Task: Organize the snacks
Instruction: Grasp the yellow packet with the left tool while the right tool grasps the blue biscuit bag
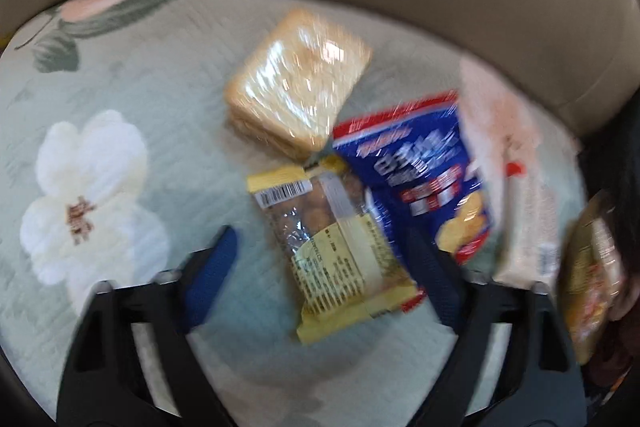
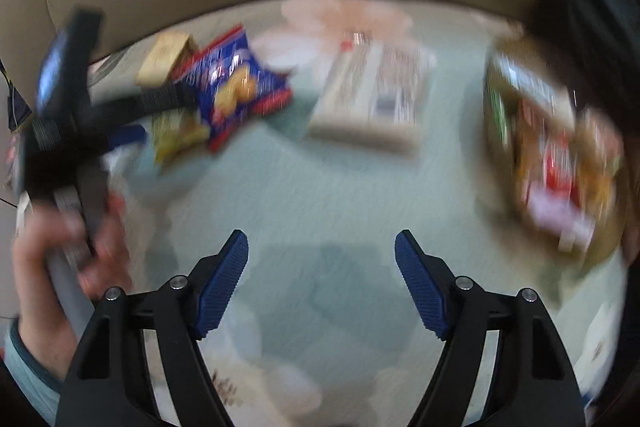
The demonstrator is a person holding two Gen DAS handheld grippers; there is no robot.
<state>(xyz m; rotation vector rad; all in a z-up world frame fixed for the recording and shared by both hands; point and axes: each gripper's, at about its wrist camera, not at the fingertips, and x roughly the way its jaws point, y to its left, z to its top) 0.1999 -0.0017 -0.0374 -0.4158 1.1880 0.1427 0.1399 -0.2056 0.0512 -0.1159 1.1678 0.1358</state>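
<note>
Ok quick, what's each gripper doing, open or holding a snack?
Left gripper: open, around the yellow snack packet, not squeezing.
Right gripper: open, empty.

Item 1: yellow snack packet (image 1: 340,251), lying just below and left of the blue chip bag. It bears a black-on-white barcode label at its upper left corner; the digits under the bars are too blurred to read. Its lower yellow panel carries rows of fine dark print, illegible.

Item 2: blue chip bag (image 1: 424,171). Large white characters on its middle, apparently Chinese, smeared by motion and not readable; smaller white and red panels below them likewise unreadable.

Item 3: white packet (image 1: 524,211), just right of the blue chip bag. Small printed patch near its lower end, illegible.

Right wrist view: all packaging print blurred; nothing readable.
</note>
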